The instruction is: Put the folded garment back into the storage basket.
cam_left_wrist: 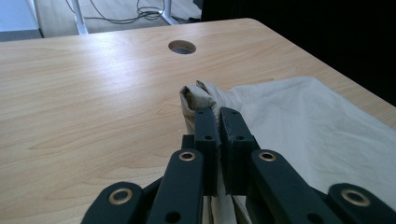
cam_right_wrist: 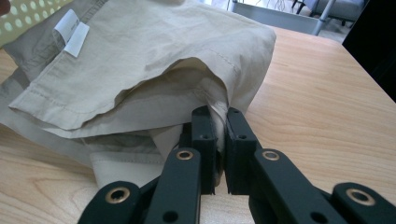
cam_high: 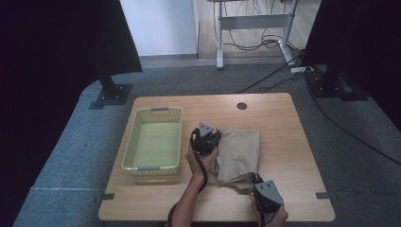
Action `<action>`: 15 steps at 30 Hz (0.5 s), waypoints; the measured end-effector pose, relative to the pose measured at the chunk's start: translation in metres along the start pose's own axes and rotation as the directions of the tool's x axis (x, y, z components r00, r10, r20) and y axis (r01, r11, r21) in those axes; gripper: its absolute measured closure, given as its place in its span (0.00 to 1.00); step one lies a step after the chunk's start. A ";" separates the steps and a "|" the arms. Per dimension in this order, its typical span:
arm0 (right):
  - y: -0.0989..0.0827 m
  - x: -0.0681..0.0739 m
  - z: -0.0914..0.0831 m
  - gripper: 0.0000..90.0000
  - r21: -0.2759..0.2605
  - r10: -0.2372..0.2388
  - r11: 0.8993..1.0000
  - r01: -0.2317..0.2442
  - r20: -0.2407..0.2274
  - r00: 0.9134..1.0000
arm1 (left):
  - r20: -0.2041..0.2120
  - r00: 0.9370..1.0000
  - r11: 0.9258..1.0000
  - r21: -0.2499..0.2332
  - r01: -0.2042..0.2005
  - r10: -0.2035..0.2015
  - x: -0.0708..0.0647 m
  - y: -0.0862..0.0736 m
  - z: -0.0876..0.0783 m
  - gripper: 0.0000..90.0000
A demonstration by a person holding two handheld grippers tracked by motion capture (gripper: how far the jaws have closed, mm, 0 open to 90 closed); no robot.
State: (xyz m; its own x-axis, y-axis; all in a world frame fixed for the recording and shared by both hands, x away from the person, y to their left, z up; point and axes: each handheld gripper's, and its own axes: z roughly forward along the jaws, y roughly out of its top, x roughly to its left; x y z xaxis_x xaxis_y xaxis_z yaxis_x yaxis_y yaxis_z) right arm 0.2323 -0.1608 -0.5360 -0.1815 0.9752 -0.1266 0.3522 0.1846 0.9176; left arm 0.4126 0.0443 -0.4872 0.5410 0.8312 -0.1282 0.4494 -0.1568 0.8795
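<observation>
Both tongs, left (cam_high: 211, 134) and right (cam_high: 256, 178), clench a folded beige garment (cam_high: 239, 153) on the wooden counter (cam_high: 283, 142).

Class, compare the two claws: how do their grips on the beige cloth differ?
The left claw pinches the beige cloth at its far left corner; the right claw pinches its near edge. The left pinches a bunched corner, the right a folded hem. Both are shut on the cloth.

Left tool (cam_high: 206, 137) jaws clamped, right tool (cam_high: 265, 191) jaws clamped, both low
</observation>
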 end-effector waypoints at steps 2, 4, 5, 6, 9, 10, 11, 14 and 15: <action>0.000 0.001 -0.001 0.94 -0.010 0.005 1.000 -0.005 0.000 1.000 | 0.000 1.000 1.000 -0.005 -0.001 0.001 0.000 0.001 -0.002 0.95; 0.001 0.000 -0.001 0.94 -0.017 0.010 1.000 -0.010 -0.001 1.000 | 0.001 1.000 1.000 -0.010 -0.001 0.001 0.000 0.001 -0.004 0.95; 0.001 0.000 -0.002 0.94 -0.026 0.020 0.999 -0.020 -0.003 1.000 | 0.001 1.000 1.000 -0.014 -0.001 0.001 -0.001 0.002 -0.005 0.95; 0.002 -0.001 -0.002 0.94 -0.030 0.025 0.999 -0.025 -0.003 1.000 | 0.002 1.000 1.000 -0.017 -0.001 0.001 -0.001 0.002 -0.006 0.95; 0.003 -0.001 -0.004 0.94 -0.045 0.033 0.998 -0.033 0.000 0.999 | 0.004 1.000 1.000 -0.028 -0.001 0.001 -0.002 0.005 -0.010 0.95; 0.003 -0.001 -0.004 0.94 -0.049 0.034 0.998 -0.034 0.000 0.999 | 0.003 1.000 1.000 -0.031 -0.002 0.002 -0.002 0.005 -0.010 0.95; 0.003 -0.001 -0.004 0.94 -0.049 0.034 0.998 -0.034 0.000 0.999 | 0.003 1.000 1.000 -0.031 -0.002 0.002 -0.002 0.005 -0.010 0.95; 0.005 -0.001 -0.006 0.94 -0.066 0.034 0.997 -0.034 0.002 0.999 | 0.003 1.000 0.999 -0.040 -0.003 0.004 -0.002 0.008 -0.014 0.95; 0.006 -0.001 -0.006 0.94 -0.068 0.036 0.997 -0.035 0.001 0.999 | 0.003 1.000 0.999 -0.041 -0.004 0.004 -0.002 0.009 -0.014 0.95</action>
State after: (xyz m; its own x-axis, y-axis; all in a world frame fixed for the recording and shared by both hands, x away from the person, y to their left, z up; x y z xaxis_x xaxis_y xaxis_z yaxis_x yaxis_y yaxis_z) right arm 0.2288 -0.1613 -0.5284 -0.1678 0.9813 -0.0943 0.2955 0.1414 0.9448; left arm 0.4052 0.0490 -0.4728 0.5449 0.8290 -0.1262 0.4175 -0.1377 0.8982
